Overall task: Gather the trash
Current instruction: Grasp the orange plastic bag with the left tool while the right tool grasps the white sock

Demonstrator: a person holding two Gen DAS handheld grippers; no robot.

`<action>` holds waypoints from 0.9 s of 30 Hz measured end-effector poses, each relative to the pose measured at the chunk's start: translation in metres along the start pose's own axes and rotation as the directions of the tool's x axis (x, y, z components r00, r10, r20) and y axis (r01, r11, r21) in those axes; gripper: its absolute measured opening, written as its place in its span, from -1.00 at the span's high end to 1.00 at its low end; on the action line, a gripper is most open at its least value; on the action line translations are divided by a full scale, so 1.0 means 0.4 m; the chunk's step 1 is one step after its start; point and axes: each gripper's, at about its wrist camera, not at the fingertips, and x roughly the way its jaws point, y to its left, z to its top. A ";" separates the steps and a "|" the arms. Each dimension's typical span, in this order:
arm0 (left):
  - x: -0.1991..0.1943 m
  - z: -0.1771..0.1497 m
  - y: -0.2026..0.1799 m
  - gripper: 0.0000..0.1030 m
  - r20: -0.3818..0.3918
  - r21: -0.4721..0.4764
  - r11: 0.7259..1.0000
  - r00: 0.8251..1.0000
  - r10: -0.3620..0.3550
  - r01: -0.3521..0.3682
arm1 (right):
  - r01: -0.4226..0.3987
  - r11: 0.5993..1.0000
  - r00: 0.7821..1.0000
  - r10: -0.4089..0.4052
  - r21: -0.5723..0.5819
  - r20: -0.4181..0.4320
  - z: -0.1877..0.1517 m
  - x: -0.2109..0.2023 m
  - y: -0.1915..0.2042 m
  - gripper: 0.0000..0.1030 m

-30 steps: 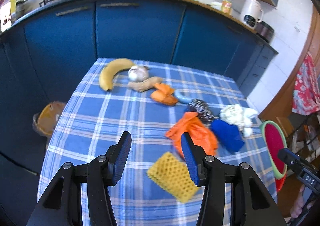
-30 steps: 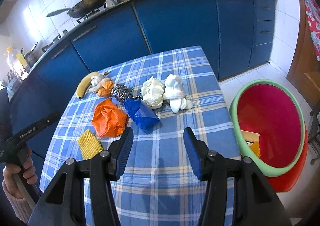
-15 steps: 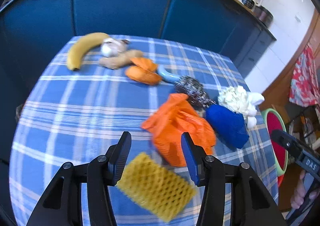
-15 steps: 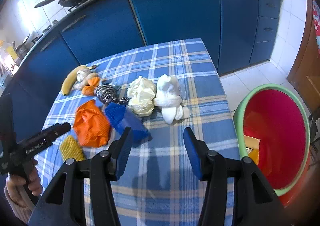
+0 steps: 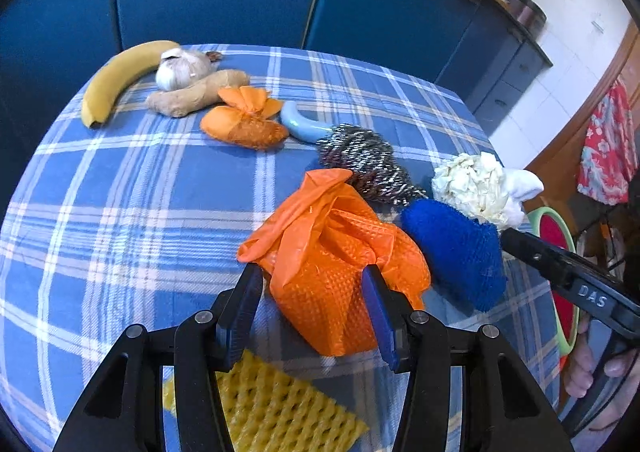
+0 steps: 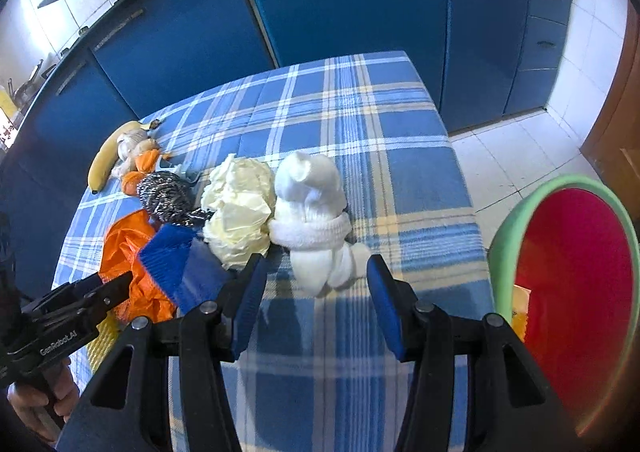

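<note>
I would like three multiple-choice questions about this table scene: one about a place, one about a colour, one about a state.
1. What lies directly beside the banana?
A. garlic bulb
B. white sock
C. blue mesh

2. What colour is the bin's inside?
A. yellow
B. red
C. black

3. How is the left hand-held gripper?
A. shut on the steel scourer
B. shut, empty
C. open at the orange bag

Answers:
1 A, the garlic bulb touches the banana's far end.
2 B, the bin has a green rim and red inside.
3 C, the left hand-held gripper has its jaws apart, flanking the orange bag.
</note>
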 end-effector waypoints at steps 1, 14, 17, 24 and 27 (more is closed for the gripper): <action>0.002 0.000 -0.002 -0.03 0.004 0.002 1.000 1.000 -0.003 0.003 | -0.005 1.000 1.000 0.005 -0.001 -0.004 0.001 0.009 -0.002 -0.05; 0.011 0.003 0.006 0.67 0.023 0.004 0.999 0.999 -0.038 0.038 | 0.007 1.000 1.000 -0.007 0.013 0.018 -0.001 0.032 -0.023 0.23; 0.004 0.001 0.014 0.81 0.032 -0.011 0.998 0.998 -0.059 0.059 | 0.008 1.000 1.000 -0.009 0.025 0.021 -0.004 0.030 -0.032 0.44; -0.030 0.006 0.019 0.87 0.083 -0.016 0.997 0.994 -0.078 0.079 | 0.005 1.000 0.998 -0.005 -0.003 0.055 -0.012 0.010 -0.022 0.73; -0.055 0.007 0.026 0.87 0.110 -0.029 0.996 0.991 -0.080 0.083 | -0.003 1.000 0.997 0.004 -0.013 0.081 -0.015 -0.014 -0.016 0.75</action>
